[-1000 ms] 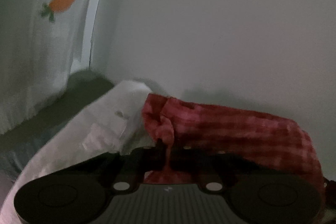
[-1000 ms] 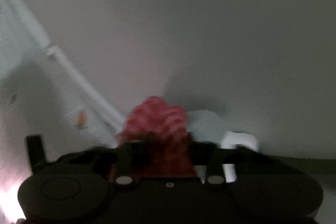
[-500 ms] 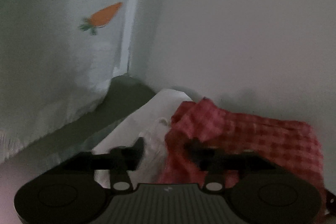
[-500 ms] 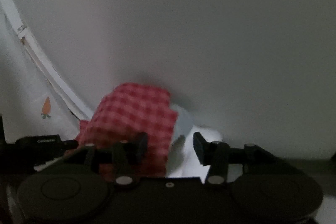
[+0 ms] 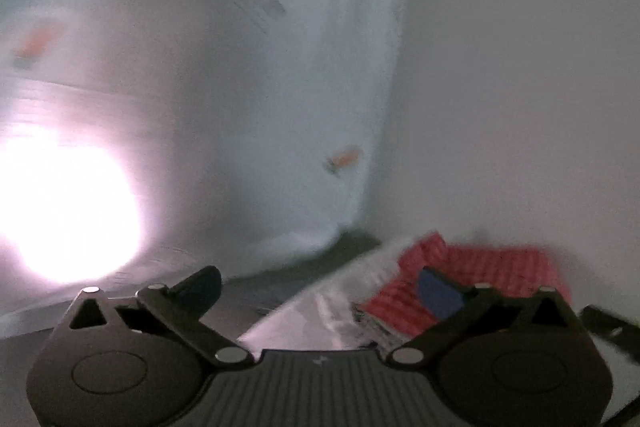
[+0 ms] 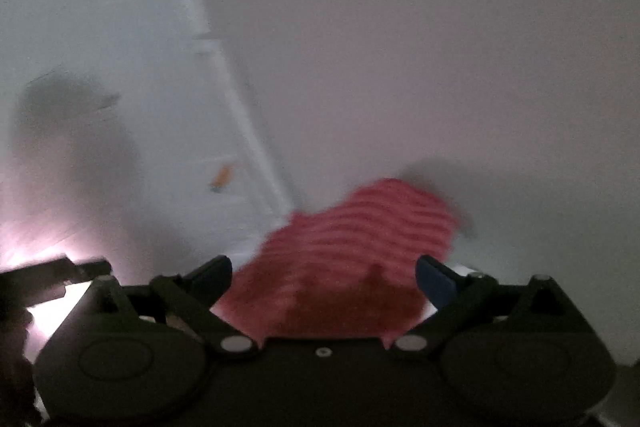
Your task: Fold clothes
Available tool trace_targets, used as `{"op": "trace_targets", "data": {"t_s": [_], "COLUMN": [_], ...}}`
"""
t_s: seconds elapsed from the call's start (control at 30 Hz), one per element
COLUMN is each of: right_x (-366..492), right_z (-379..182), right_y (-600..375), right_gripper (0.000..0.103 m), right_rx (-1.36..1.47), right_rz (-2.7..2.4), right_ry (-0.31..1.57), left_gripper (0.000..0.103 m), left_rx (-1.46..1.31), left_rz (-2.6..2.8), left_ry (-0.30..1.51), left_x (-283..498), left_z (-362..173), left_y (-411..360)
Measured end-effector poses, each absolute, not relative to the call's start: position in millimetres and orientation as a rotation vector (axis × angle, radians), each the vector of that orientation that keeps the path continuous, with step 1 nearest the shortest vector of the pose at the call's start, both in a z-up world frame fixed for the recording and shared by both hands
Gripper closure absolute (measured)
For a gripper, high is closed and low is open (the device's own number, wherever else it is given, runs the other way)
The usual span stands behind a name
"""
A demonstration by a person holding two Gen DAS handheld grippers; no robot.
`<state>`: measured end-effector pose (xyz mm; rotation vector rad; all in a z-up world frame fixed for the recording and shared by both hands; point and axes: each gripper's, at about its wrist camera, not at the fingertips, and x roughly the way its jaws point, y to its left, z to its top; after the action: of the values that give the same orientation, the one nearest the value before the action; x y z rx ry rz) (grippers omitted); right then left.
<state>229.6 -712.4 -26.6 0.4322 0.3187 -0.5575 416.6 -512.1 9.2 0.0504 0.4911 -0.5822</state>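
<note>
A red-and-white checked garment (image 5: 492, 269) lies bunched on a white cloth (image 5: 316, 307) against the wall. In the left wrist view it sits at the lower right, behind my left gripper (image 5: 318, 287), whose jaws are opening wide with nothing between the pads. In the right wrist view the checked garment (image 6: 352, 247) fills the lower middle, just beyond my right gripper (image 6: 324, 277). Its jaws are also opening; the cloth shows between the fingers but the pads do not press it. Both views are blurred.
A pale curtain (image 5: 280, 87) with small orange carrot prints (image 5: 344, 159) hangs at the left, meeting a plain white wall (image 5: 520, 87) at a corner. Bright light glares at the left (image 5: 60, 207). A dark surface (image 5: 348, 247) runs under the curtain's hem.
Both grippers let go of the checked garment and spread wide. Both have pulled back and up from it; the left swung left, bringing more curtain and a glare into view.
</note>
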Motion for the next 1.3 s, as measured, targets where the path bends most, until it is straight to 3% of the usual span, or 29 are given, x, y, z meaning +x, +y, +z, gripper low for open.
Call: {"op": "trace_targets", "data": {"t_s": [0.17, 0.4, 0.87, 1.3], "right_x": [222, 178, 79, -10], "right_z": [-2, 21, 0, -21], "right_y": [-637, -535, -336, -247], "right_gripper": [0.002, 0.000, 0.000, 0.000], "right_rx": [0.238, 0.185, 0.023, -0.017], "right_rz": [-0.397, -0.182, 0.046, 0.079], "right_ry": [0.277, 0.281, 0.437, 0.543], "left_gripper": [0.000, 0.000, 0.000, 0.000], "left_rx": [0.065, 0.127, 0.061, 0.037], "left_rz": [-0.418, -0.272, -0.056, -0.004], "left_ry": [0.392, 0.440, 0.575, 0.624], "left_x": [338, 255, 117, 2], "left_z": [23, 17, -7, -19], "left_y": [-429, -338, -157, -61]}}
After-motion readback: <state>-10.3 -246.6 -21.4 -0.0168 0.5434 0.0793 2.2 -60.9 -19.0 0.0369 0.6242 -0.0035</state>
